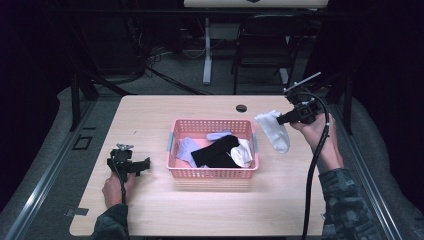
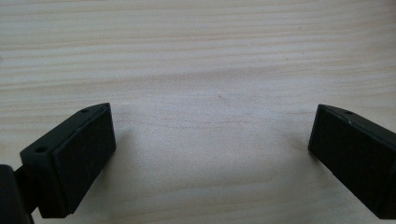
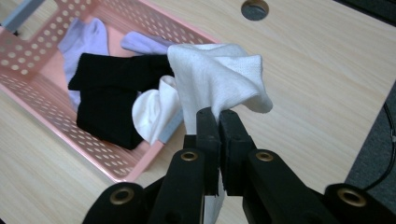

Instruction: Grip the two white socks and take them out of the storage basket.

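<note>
Lighting: desk [image 1: 150, 210] evenly lit, surroundings near black. Shadows: soft, beneath left tool [image 2: 212, 140] jaws. Focus: close jaws slightly blurred.

High view: set above the near edge, faced forward and down; the whole table [image 1: 150, 210] is taken in, the pink basket [image 1: 212, 172] at centre frame. Left gripper view: held close over bare tabletop. Right gripper view: aimed down along its jaws; basket [image 3: 42, 56] shared, upper left.
</note>
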Action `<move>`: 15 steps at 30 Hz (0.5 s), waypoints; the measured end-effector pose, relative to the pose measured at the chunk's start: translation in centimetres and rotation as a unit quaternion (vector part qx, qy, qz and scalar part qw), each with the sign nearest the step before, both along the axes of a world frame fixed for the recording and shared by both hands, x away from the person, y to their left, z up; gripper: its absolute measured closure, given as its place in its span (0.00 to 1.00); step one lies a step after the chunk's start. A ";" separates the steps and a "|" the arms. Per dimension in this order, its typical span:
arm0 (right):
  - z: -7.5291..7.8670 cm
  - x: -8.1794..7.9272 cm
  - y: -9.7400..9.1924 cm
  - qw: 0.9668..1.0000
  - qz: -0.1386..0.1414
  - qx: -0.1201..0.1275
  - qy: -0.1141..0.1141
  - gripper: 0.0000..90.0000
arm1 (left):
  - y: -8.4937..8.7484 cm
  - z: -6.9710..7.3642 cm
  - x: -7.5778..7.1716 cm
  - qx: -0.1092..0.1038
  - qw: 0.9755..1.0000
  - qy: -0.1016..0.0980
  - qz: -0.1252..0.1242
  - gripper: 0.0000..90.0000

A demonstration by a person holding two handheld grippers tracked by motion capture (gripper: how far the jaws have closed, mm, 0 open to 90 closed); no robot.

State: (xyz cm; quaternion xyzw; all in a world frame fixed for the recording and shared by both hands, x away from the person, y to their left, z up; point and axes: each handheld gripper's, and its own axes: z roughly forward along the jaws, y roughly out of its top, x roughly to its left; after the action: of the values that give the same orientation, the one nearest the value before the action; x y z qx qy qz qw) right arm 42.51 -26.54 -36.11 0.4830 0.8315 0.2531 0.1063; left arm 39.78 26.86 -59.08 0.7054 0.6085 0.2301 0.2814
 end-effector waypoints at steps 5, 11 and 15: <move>-1.1 -0.1 -1.4 1.000 -0.016 0.002 0.009 0.98 | 0.0 0.0 0.0 0.000 1.000 0.000 0.000 0.01; -2.5 -0.2 -2.6 0.999 -0.028 -0.006 0.025 0.98 | 0.0 0.0 0.0 0.000 1.000 0.000 0.000 0.01; -3.4 -0.1 -3.2 0.999 -0.040 -0.002 0.031 0.98 | 0.0 0.0 0.0 0.000 1.000 0.000 0.000 0.01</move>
State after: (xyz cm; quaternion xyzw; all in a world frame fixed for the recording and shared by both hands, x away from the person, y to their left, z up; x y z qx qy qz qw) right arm 42.37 -29.74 -39.46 0.5234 0.8149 0.2316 0.0917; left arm 39.78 26.87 -59.08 0.7054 0.6084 0.2303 0.2814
